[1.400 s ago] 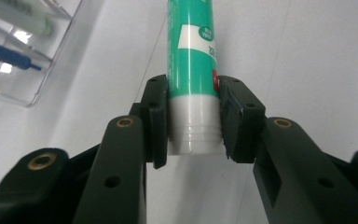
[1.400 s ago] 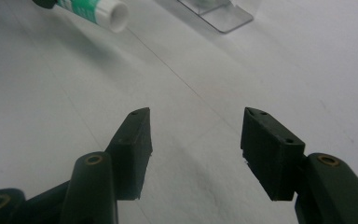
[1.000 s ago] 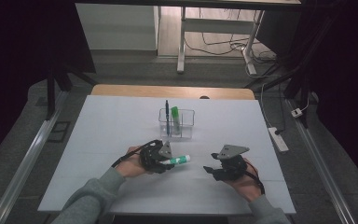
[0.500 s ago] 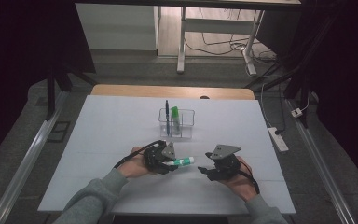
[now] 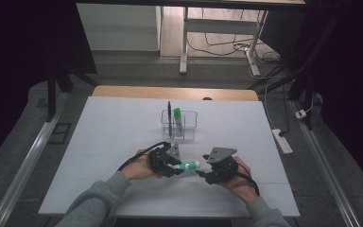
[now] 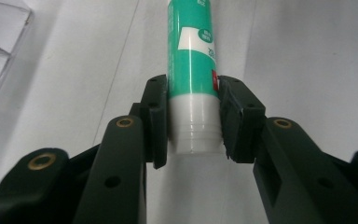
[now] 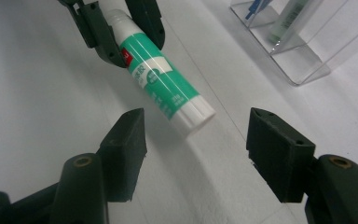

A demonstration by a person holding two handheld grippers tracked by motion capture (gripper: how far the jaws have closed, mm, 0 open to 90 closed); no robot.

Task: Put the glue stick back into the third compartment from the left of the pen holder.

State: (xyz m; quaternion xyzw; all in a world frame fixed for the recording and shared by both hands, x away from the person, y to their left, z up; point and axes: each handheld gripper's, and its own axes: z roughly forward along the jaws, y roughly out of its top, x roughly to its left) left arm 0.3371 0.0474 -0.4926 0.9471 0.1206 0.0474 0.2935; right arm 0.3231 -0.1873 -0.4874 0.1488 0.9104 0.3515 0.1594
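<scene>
Right gripper [image 5: 202, 171] nearer glue stick [image 5: 188, 166], table edge [image 5: 170, 211] close

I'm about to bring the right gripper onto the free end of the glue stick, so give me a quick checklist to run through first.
1. Left gripper shut on the glue stick: ok.
2. Right gripper open wide enough for the stick's end: ok, jaws stand apart with nothing between them.
3. Free end of the glue stick pointing toward the right gripper: ok.
4. Clear holder with its pen out of the way: ok, it stands beyond both grippers.
5. Cap loose or tight: cannot tell.
</scene>
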